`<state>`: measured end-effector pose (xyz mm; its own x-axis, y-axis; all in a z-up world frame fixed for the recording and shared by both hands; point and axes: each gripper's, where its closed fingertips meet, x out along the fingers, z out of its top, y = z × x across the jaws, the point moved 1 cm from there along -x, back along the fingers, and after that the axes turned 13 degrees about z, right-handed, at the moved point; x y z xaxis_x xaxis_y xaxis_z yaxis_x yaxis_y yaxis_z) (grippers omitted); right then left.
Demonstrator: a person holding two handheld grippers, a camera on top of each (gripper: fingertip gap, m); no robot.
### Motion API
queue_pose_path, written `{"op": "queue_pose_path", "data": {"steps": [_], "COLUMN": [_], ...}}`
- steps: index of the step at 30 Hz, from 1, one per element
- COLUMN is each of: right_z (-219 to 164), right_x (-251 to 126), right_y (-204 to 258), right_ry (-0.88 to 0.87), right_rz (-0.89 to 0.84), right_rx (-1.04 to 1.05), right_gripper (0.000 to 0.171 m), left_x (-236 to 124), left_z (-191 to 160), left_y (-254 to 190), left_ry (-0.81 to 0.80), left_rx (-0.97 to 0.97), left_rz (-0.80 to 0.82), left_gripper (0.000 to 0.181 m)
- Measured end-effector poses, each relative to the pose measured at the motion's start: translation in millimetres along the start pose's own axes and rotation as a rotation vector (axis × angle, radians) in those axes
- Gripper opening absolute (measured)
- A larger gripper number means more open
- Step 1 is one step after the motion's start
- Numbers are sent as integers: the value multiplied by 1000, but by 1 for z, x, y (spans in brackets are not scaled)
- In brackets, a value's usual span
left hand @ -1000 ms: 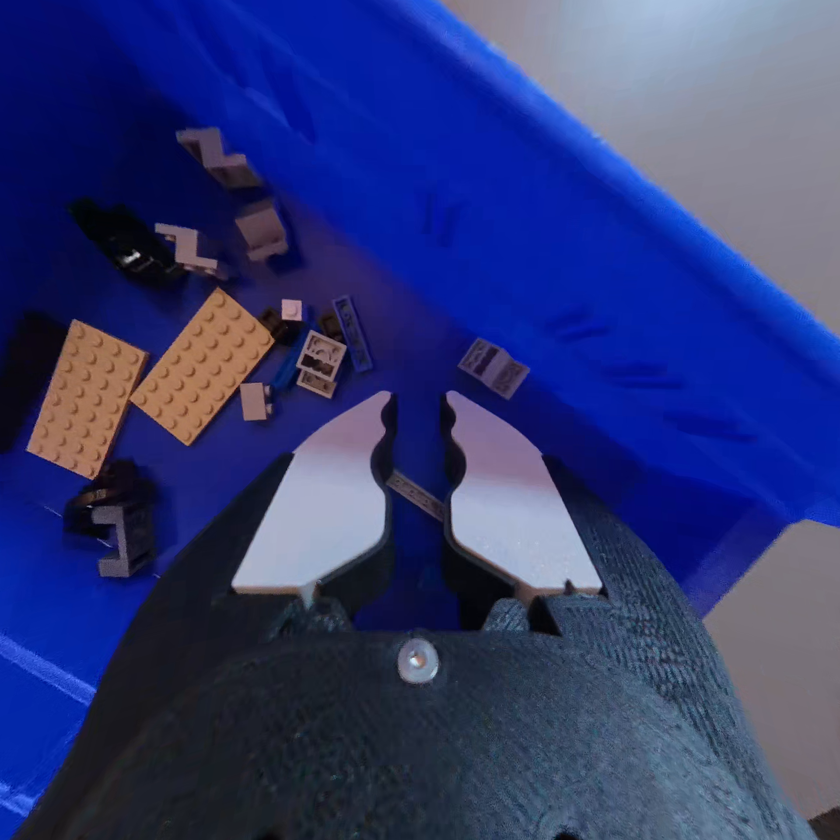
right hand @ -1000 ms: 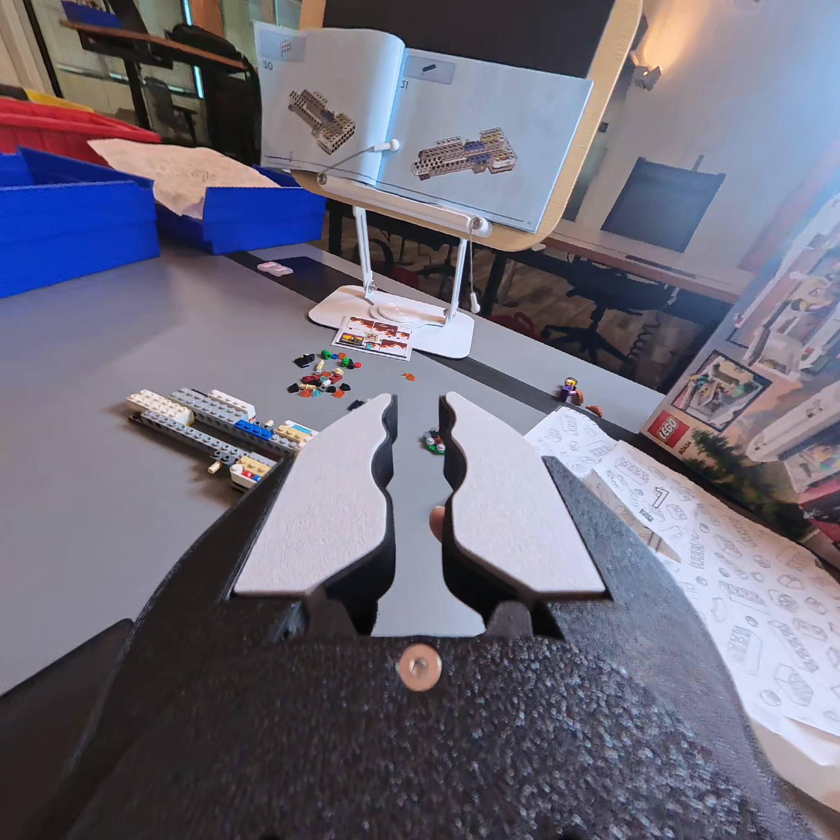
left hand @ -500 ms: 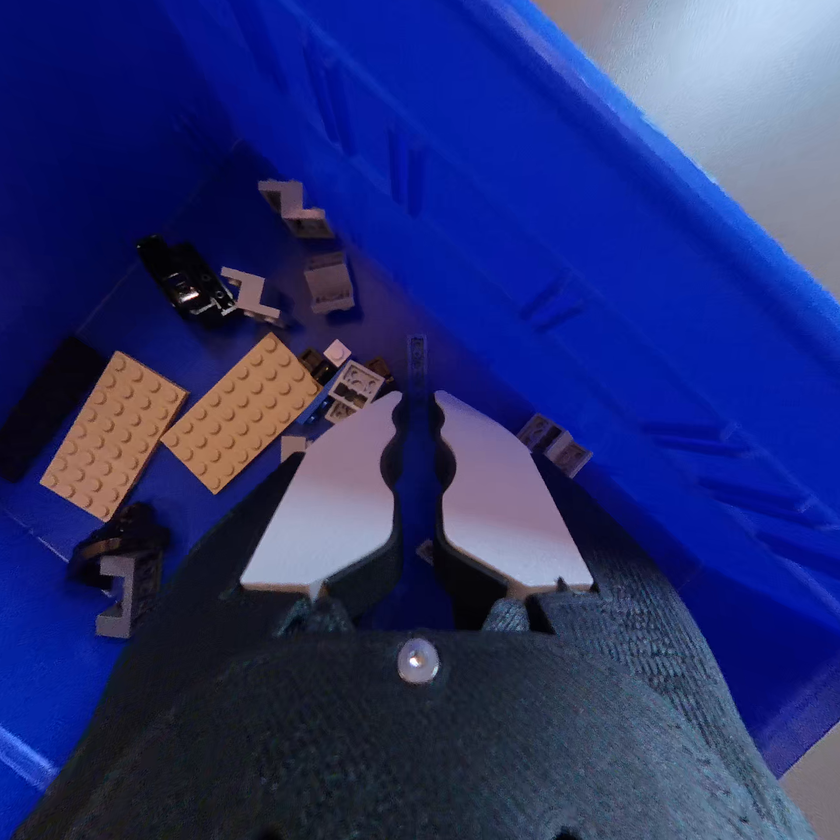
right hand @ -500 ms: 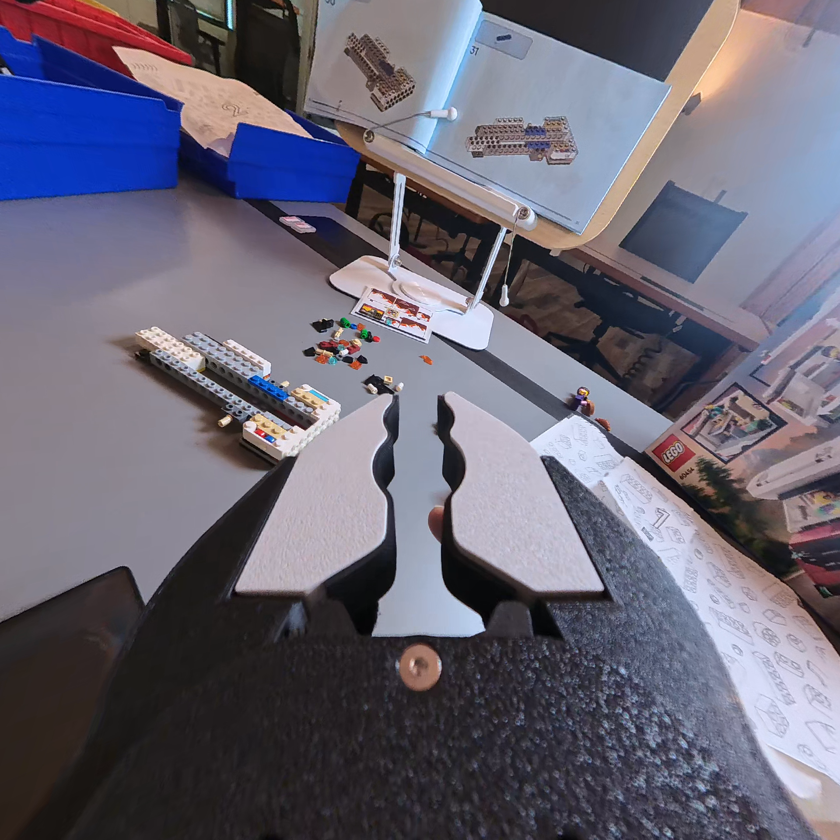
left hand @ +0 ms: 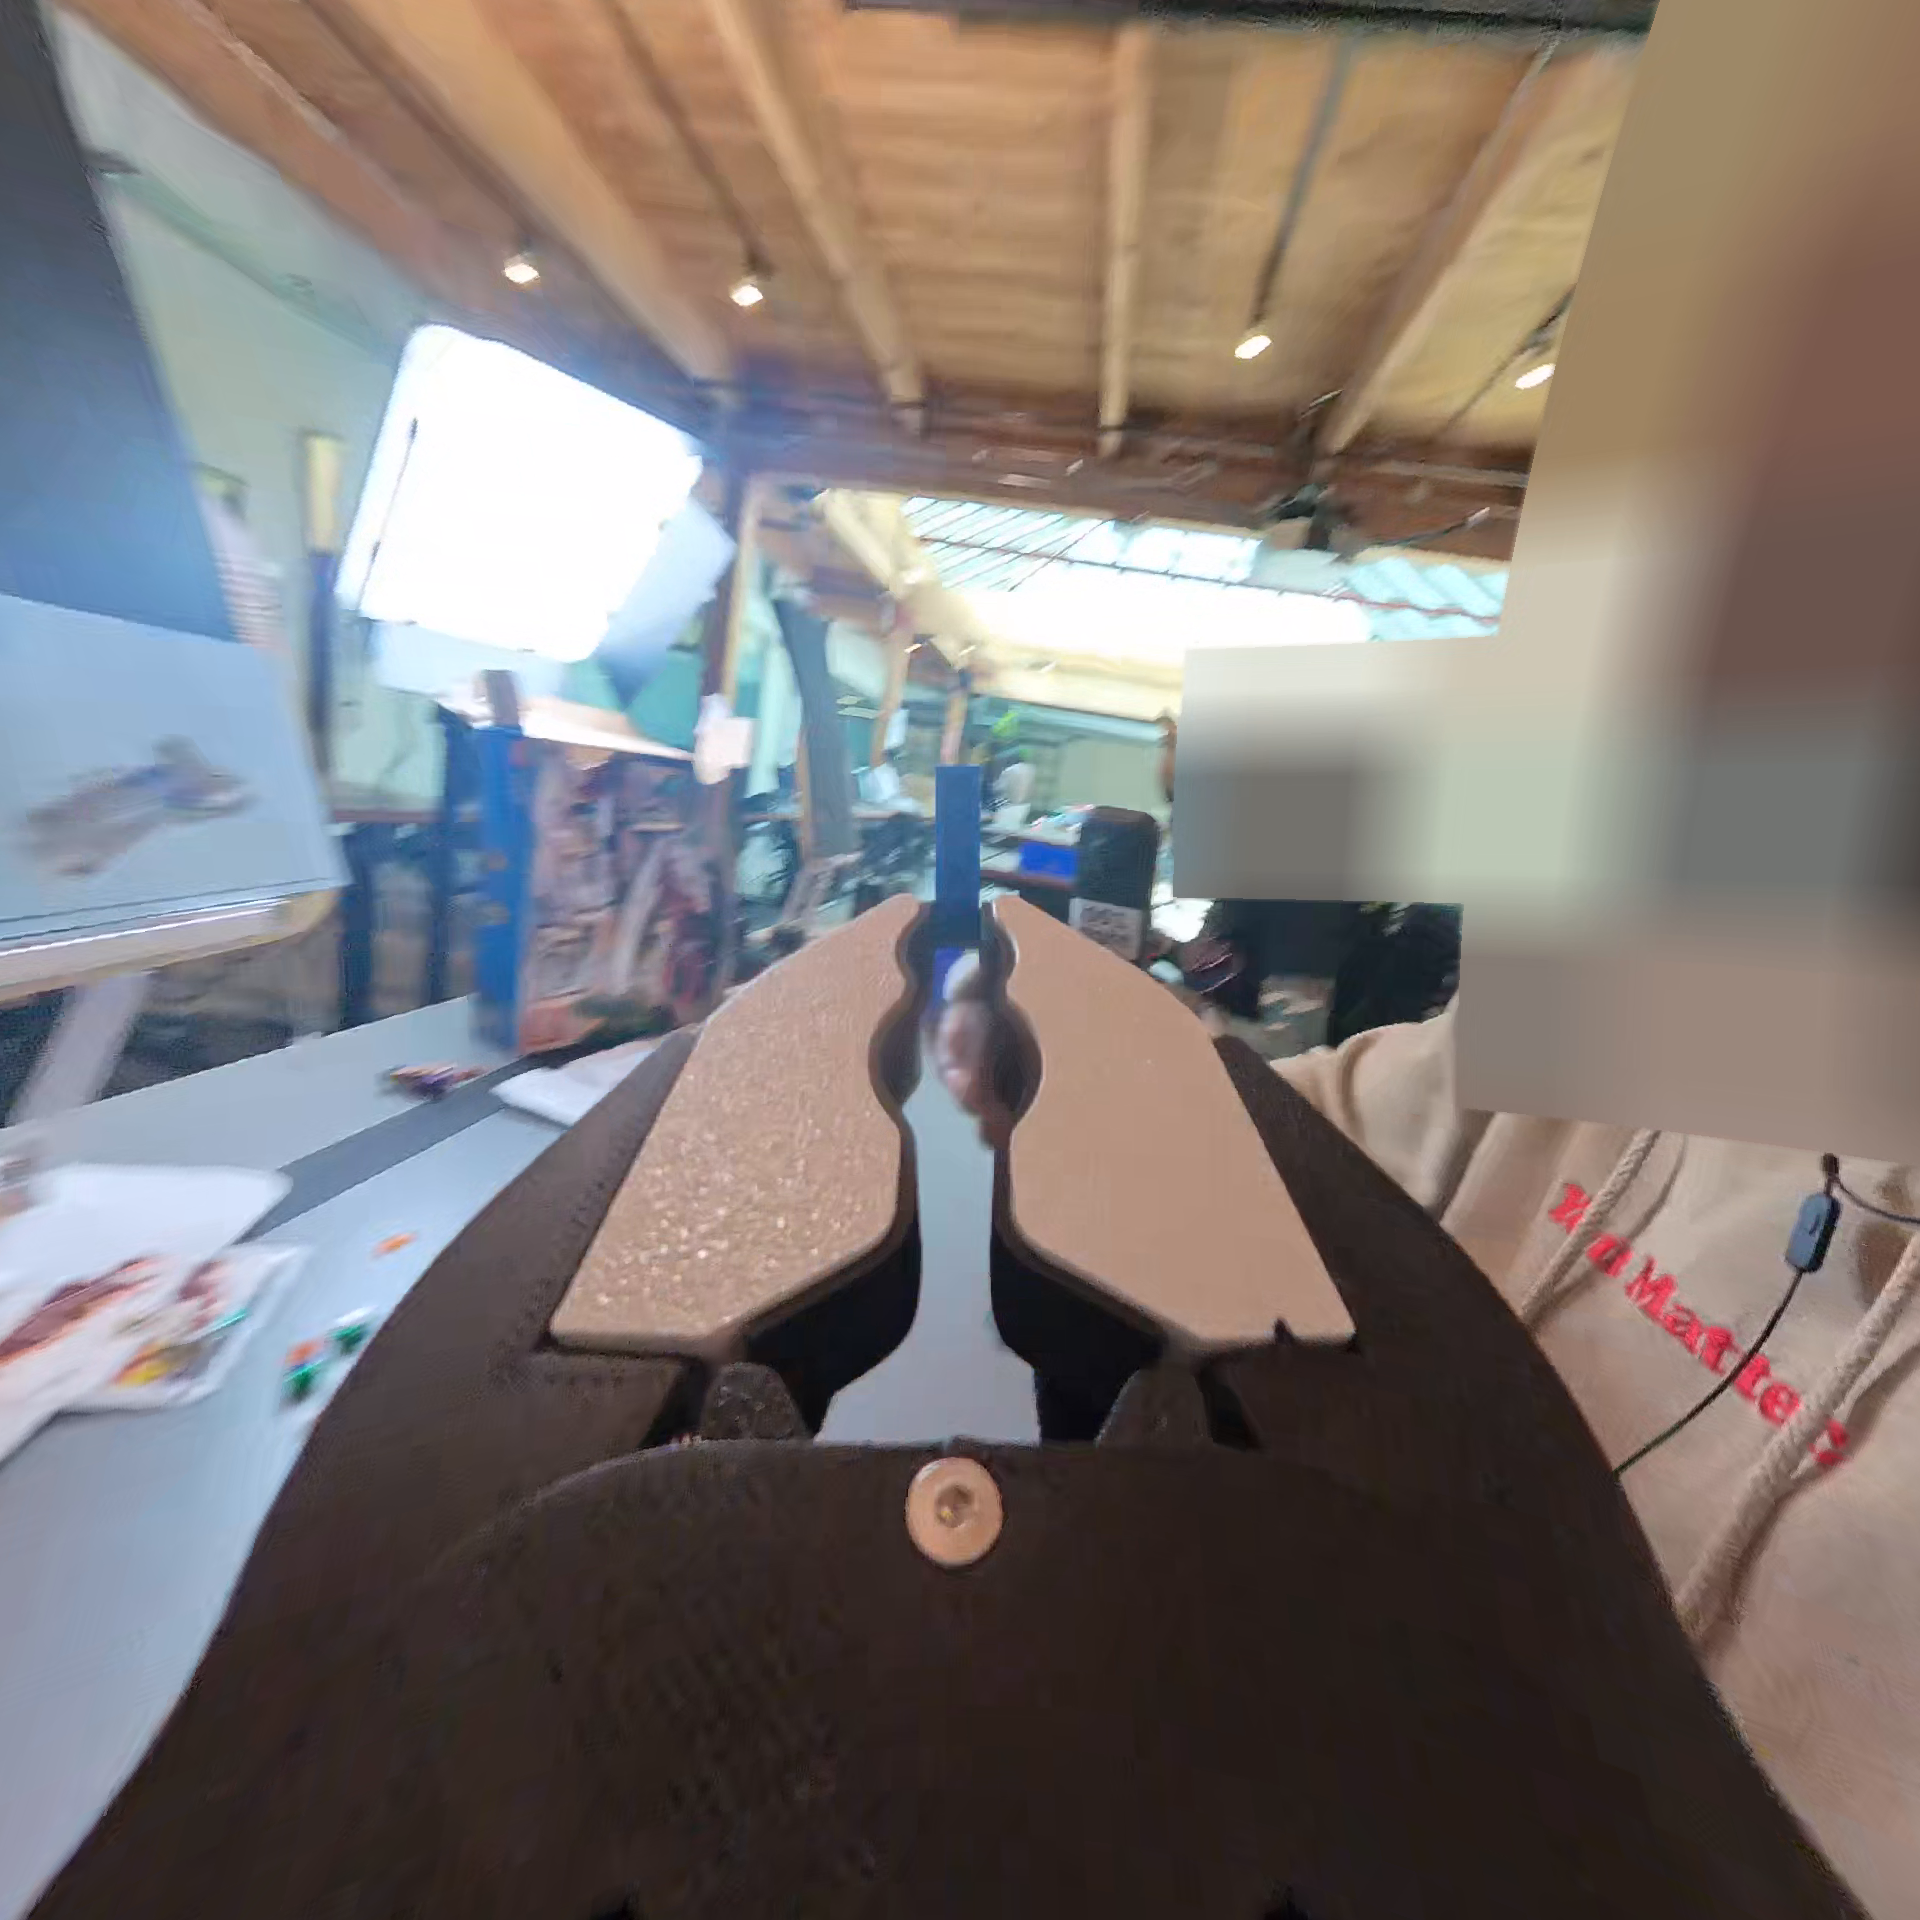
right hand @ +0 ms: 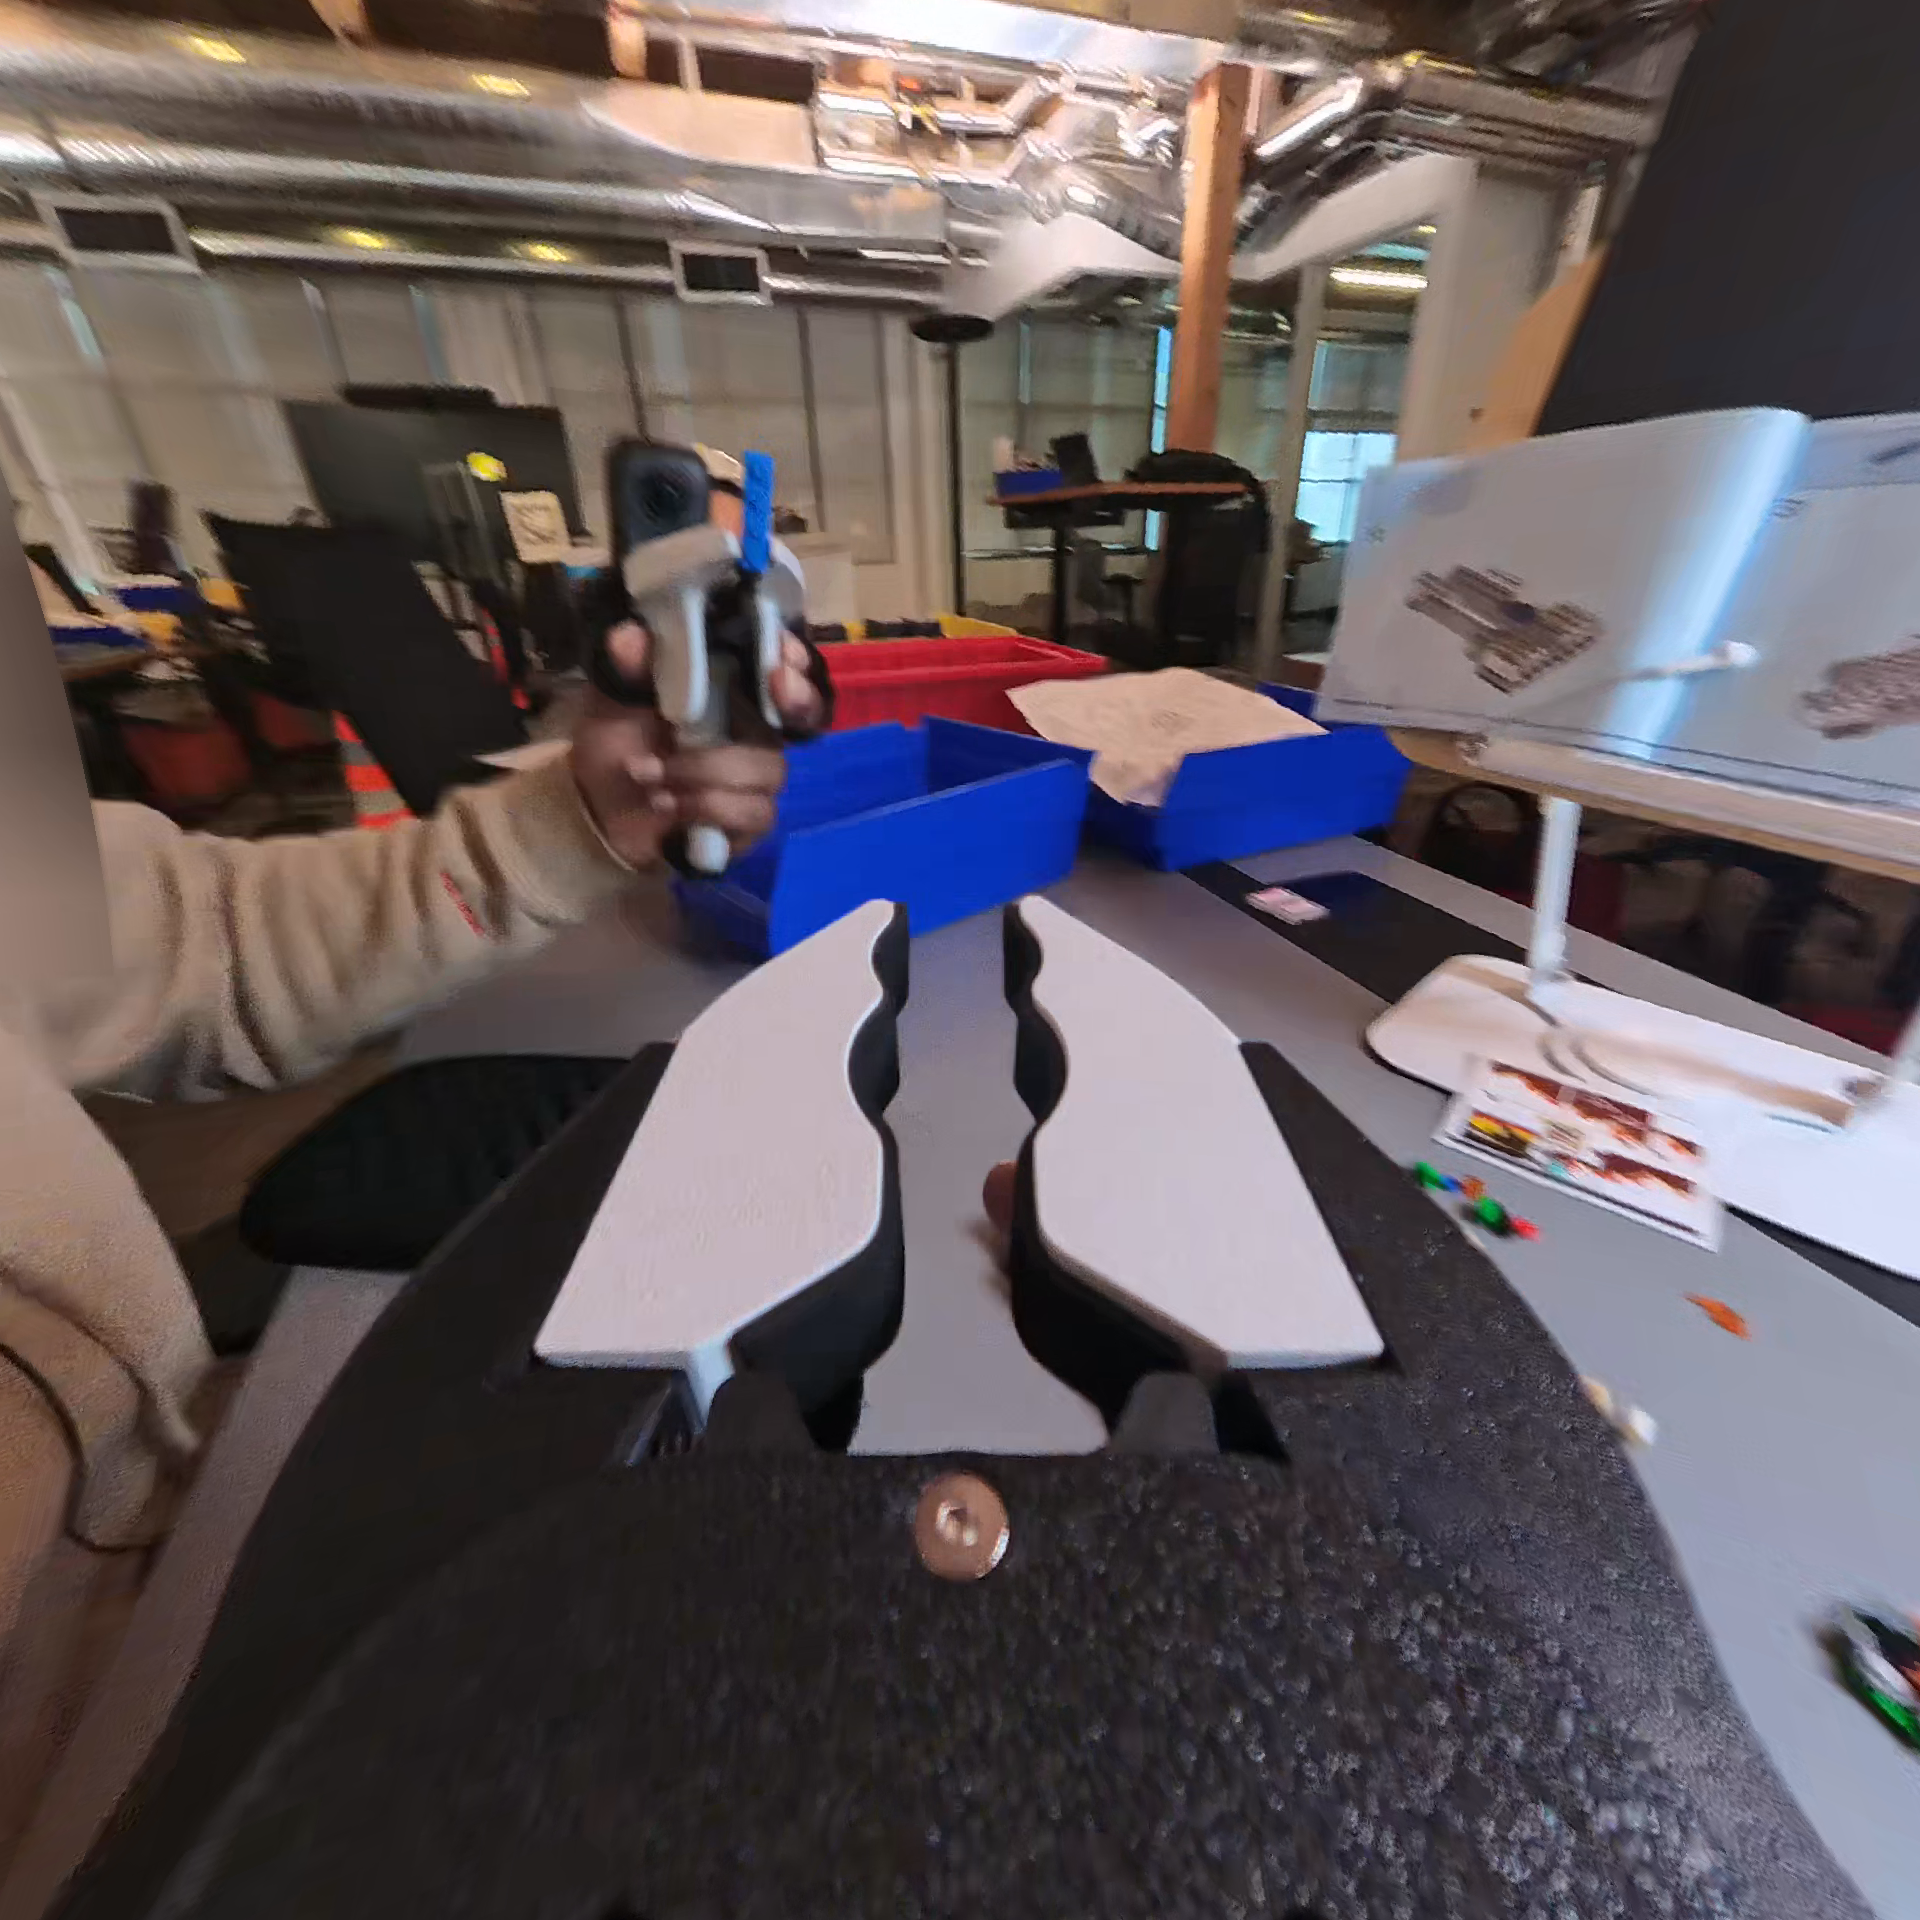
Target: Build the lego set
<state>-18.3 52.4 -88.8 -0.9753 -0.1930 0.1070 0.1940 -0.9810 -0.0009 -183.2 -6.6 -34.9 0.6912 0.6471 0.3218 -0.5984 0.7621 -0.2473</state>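
Observation:
My left gripper (left hand: 956,914) is shut on a thin blue lego plate (left hand: 956,831) that stands up out of the fingertips. It is raised in the air above the grey table. The right wrist view shows it from afar, held in a hand (right hand: 727,582), with the blue plate (right hand: 756,509) pointing up, above a blue bin (right hand: 935,831). My right gripper (right hand: 951,920) is low over the table (right hand: 1195,987), its jaws a small gap apart with nothing between them. The partly built model is out of view.
An instruction booklet (right hand: 1621,613) sits on a white stand (right hand: 1475,1018) at the right, with a sticker sheet (right hand: 1579,1143) and small loose pieces (right hand: 1475,1210) in front. More blue bins and a red bin (right hand: 956,665) stand behind. A person's beige sleeve (right hand: 312,935) crosses the left side.
My left gripper closed on the blue plate in the bin, lifted it out and swung up into the air. My right gripper turned left, away from the model, toward the bins.

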Motion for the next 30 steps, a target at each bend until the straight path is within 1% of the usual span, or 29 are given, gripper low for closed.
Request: {"op": "queue_pose_path", "data": {"steps": [2,4,6,8,13,17,19,23,25,27,30], "right_z": [17,30,34,32,23,18,15,10,11,13,10], "right_x": [21,33,37,35,29,29,30,28,22,12,-10], "right_y": [13,20,21,21,14,13,12,7,-1,-15,-39], "right_ry": [-47,-76,-75,-72,-56,-34,-17,29,45,72,146], "right_rz": [67,99,100,97,88,101,98,91,65,11,-58], "right_rx": [21,34,45,54,92,95,85,73,68,51,49], "right_gripper": [18,21,21,21,19,10,8,8,8,8,8], "left_x": [28,52,70,83,96,100,99,99,98,94,82], "left_z": [-19,-37,-53,-69,-92,-100,-103,-109,-116,-126,-148], "left_y": [-18,-28,-35,-40,-46,-43,-41,-32,-19,3,38], "left_ry": [-40,-34,-2,41,104,118,122,144,184,251,410], "left_rx": [-80,-123,-148,-142,-142,-166,-175,-148,-99,2,164], "left_rz": [-104,-165,-206,-205,-206,-193,-189,-136,-72,36,192], "left_gripper": [8,8,7,8,8,8,8,11,27,33,44]}}
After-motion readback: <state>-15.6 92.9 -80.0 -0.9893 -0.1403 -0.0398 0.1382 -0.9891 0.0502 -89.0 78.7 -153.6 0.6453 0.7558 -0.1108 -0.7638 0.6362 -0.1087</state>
